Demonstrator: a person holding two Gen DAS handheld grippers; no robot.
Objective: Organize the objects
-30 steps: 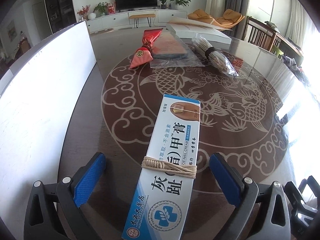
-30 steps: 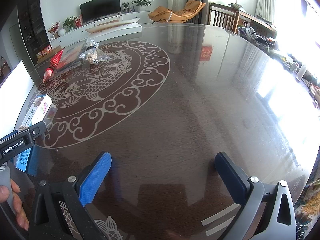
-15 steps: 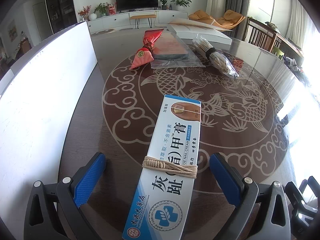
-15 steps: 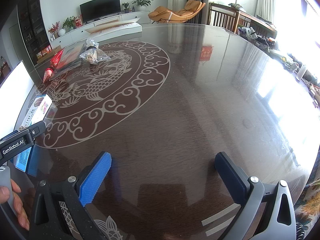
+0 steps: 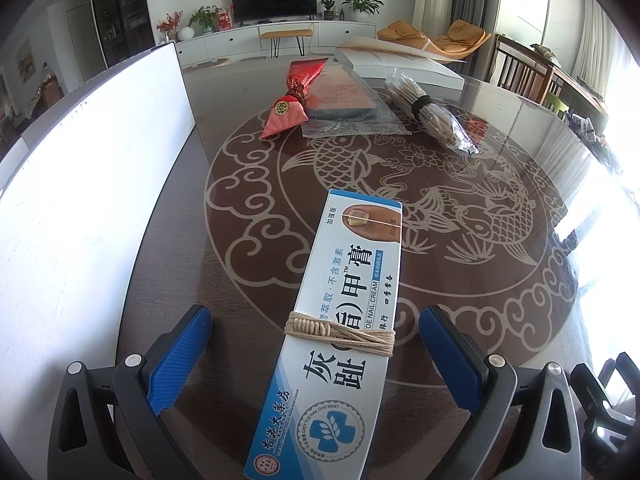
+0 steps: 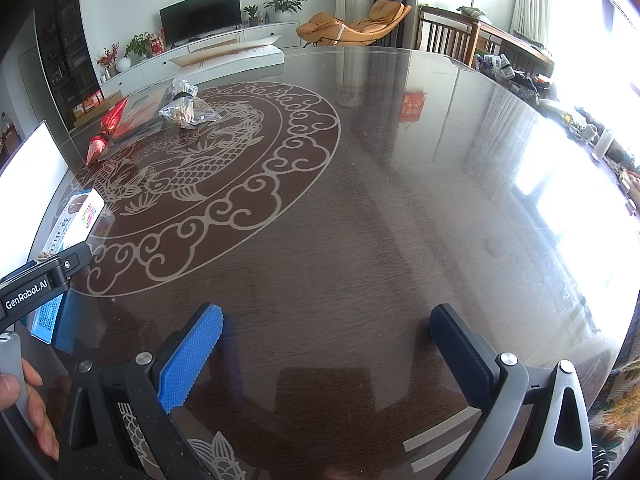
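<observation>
Almost nothing differs from a second ago: both views match the earlier ones, apart from a very slight shift of framing in the left wrist view. The left gripper (image 5: 316, 354) hangs low over the dark round glass-topped table (image 5: 248, 364) with its blue-padded jaws wide apart, and the long white-and-blue cardboard nail cream box (image 5: 340, 340), bound across its middle with tan string (image 5: 340, 331), lies flat between them, touching neither pad, its far end pointing away over the pale fish pattern. It has not moved. Far across the table lie a red foil packet (image 5: 294, 98), just right of it a flat clear-wrapped pack (image 5: 344, 98), and further right a bundle of thin sticks in clear plastic (image 5: 432, 114); a large white panel (image 5: 88, 160) stands along the left edge. The right gripper (image 6: 326, 346) also has its jaws spread apart, with nothing between them, over bare table to the right of the box. In the right wrist view the same box (image 6: 74, 220) shows at far left behind the black body of the left gripper, with fingers of the person's hand (image 6: 28, 404) at the near left edge.
</observation>
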